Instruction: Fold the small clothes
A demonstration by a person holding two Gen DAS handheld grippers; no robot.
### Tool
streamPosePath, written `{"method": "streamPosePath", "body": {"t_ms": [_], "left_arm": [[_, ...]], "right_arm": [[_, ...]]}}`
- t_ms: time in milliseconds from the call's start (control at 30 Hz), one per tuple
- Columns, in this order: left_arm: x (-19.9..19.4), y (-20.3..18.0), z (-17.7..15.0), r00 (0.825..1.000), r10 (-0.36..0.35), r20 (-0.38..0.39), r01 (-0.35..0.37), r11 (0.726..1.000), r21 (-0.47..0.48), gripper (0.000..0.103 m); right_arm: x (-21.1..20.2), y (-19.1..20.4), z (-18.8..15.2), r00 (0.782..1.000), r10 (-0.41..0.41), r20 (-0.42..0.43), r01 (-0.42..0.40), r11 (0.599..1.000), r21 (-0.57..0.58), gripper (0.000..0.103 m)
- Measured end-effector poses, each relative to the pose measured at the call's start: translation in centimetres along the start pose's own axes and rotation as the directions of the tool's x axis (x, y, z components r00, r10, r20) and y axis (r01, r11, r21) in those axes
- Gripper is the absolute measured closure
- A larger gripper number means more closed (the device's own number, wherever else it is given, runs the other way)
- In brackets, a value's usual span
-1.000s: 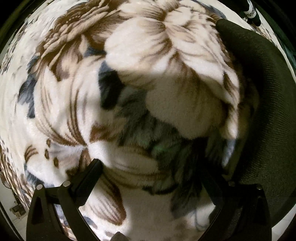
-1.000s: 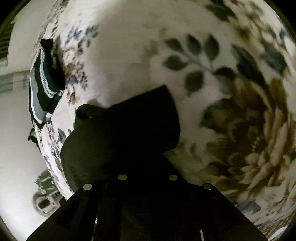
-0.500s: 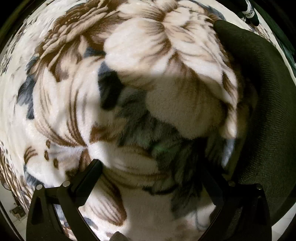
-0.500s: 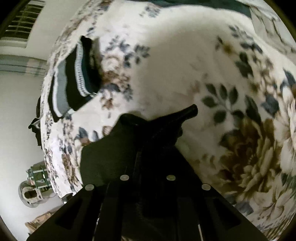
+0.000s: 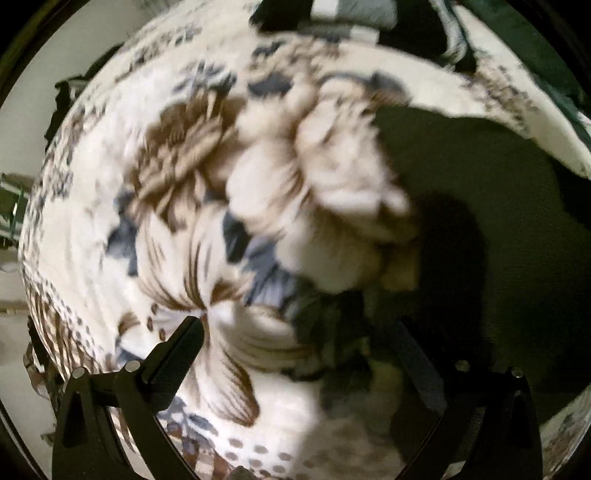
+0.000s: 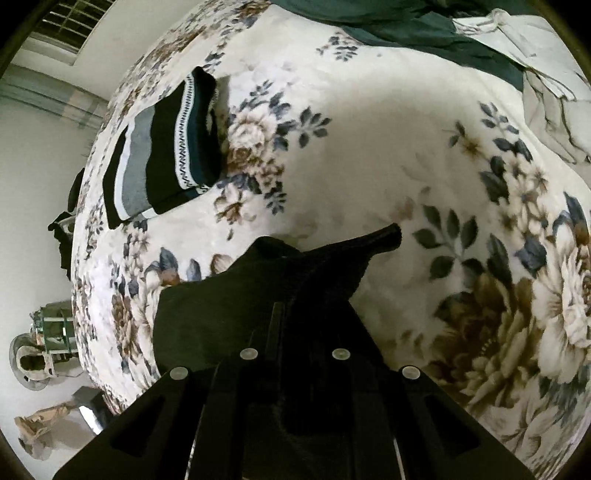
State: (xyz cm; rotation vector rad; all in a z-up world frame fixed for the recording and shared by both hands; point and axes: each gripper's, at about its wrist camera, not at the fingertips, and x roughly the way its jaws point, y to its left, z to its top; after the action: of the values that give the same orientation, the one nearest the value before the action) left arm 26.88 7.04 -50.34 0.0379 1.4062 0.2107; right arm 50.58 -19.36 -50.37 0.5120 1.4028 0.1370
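A small dark garment lies on a floral fleece blanket and is lifted at one edge. My right gripper is shut on that edge, and a pointed corner sticks out past the fingers. In the left wrist view the same dark garment fills the right side. My left gripper is open above the blanket, left of the garment and holding nothing. Its right finger is in shadow.
A folded dark striped garment lies on the blanket at the far left; it also shows at the top of the left wrist view. Dark green cloth and pale bedding lie at the far right. The bed edge and floor are at left.
My right gripper has risen and pulled back with the garment edge, stretching it to a point. My left gripper has lifted and drawn away from the blanket; its view is blurred by motion.
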Motion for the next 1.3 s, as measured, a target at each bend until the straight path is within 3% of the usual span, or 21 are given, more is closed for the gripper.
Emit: {"method": "streamPosePath", "body": {"t_ms": [300, 467, 533, 633, 700, 767, 800, 867, 1000, 1100, 1200, 1300], "left_arm": [[-4.2, -2.9, 1.5, 0.994, -0.031, 0.103, 0.023, 0.997, 0.077, 0.000], [-5.1, -3.2, 1.2, 0.993, -0.070, 0.100, 0.064, 0.996, 0.062, 0.000], [-4.8, -3.3, 1.2, 0.993, -0.082, 0.088, 0.077, 0.995, 0.060, 0.000], [-3.6, -3.8, 0.8, 0.994, -0.095, 0.046, 0.092, 0.994, 0.062, 0.000], [-2.8, -4.1, 0.6, 0.993, -0.115, 0.009, 0.114, 0.992, 0.059, 0.000], [-2.2, -4.2, 0.2, 0.992, -0.122, -0.013, 0.123, 0.991, 0.057, 0.000], [-2.0, -4.3, -0.1, 0.992, -0.126, -0.021, 0.127, 0.990, 0.057, 0.000], [-1.3, -4.3, -0.5, 0.989, -0.137, -0.048, 0.139, 0.989, 0.049, 0.000], [-0.7, -4.0, -0.8, 0.983, -0.161, -0.083, 0.164, 0.986, 0.025, 0.000], [-1.1, -4.3, -0.5, 0.986, -0.144, -0.085, 0.148, 0.988, 0.047, 0.000], [-1.3, -4.7, -0.4, 0.987, -0.135, -0.087, 0.141, 0.988, 0.064, 0.000], [-1.5, -5.3, 0.0, 0.987, -0.129, -0.097, 0.137, 0.987, 0.081, 0.000]], "right_arm": [[-0.2, -0.5, -0.3, 1.000, -0.012, 0.009, 0.012, 1.000, 0.000, 0.094], [-2.8, 0.5, -0.2, 0.992, 0.008, 0.127, -0.001, 0.998, -0.056, 0.095], [-2.7, -0.3, 0.6, 0.991, -0.011, 0.137, 0.017, 0.999, -0.043, 0.095], [1.3, -3.8, 1.5, 0.999, -0.047, -0.023, 0.048, 0.998, 0.051, 0.094], [3.3, -6.4, 1.0, 0.990, -0.035, -0.133, 0.054, 0.988, 0.142, 0.093], [3.2, -8.3, -0.4, 0.989, 0.017, -0.149, 0.017, 0.974, 0.224, 0.089], [2.8, -9.0, -1.2, 0.990, 0.035, -0.137, 0.000, 0.968, 0.249, 0.080], [1.5, -10.7, -2.9, 0.992, 0.074, -0.098, -0.040, 0.948, 0.317, 0.067], [-0.2, -14.6, -7.8, 0.983, 0.179, -0.032, -0.139, 0.852, 0.506, 0.065], [-0.2, -15.9, -11.3, 0.973, 0.230, -0.009, -0.182, 0.790, 0.585, 0.065], [1.5, -15.9, -14.2, 0.954, 0.297, -0.048, -0.204, 0.755, 0.623, 0.065], [4.8, -15.1, -16.5, 0.922, 0.357, -0.149, -0.182, 0.740, 0.647, 0.065]]}}
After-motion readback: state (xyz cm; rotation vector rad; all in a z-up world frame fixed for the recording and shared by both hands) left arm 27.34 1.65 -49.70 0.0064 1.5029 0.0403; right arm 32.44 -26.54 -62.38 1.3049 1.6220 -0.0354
